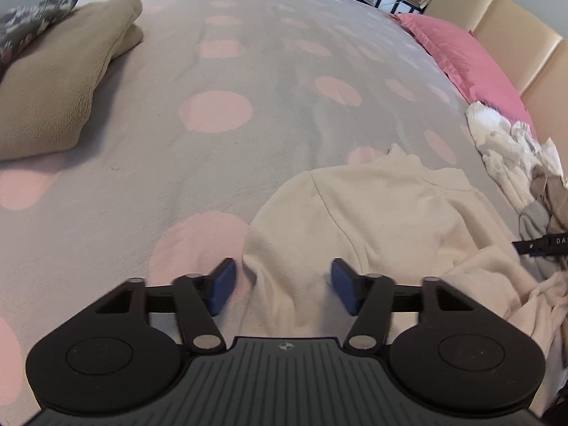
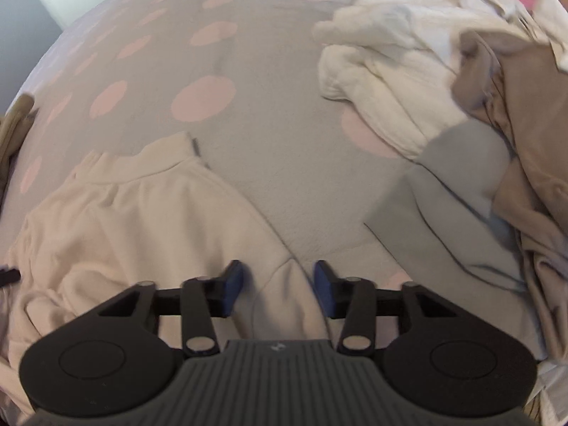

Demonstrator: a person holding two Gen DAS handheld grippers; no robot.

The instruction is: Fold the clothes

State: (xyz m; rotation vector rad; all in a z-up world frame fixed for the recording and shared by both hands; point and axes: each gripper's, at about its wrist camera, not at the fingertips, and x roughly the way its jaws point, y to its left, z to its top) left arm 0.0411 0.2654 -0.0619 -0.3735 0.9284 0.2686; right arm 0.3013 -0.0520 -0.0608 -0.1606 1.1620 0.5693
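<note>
Garment: while it lies spread on the bed, collar toward the top of the frame, the cream sweatshirt [image 1: 383, 213] is seen at lower centre-right of the left wrist view and lower left of the right wrist view.
Handling: it is judged soft, light and limp; a thick fleece that will sag and drag when lifted, not slippery, not fragile.
Hold: the two shoulder-to-sleeve edges nearest the cameras are judged the best places to be pinched, a fold of cloth in each.
Left gripper [image 1: 282, 285]: its fingers are set partly apart astride the sleeve edge; no pinch is seen.
Right gripper [image 2: 278, 289]: a narrower gap is kept around the other shoulder seam; cloth lies between, not clamped.
Bed [image 1: 213, 71]: grey cover with pink dots.
Surroundings: a folded tan garment [image 1: 53, 81] at upper left; an unsorted pile [image 2: 443, 71] at upper right.
</note>
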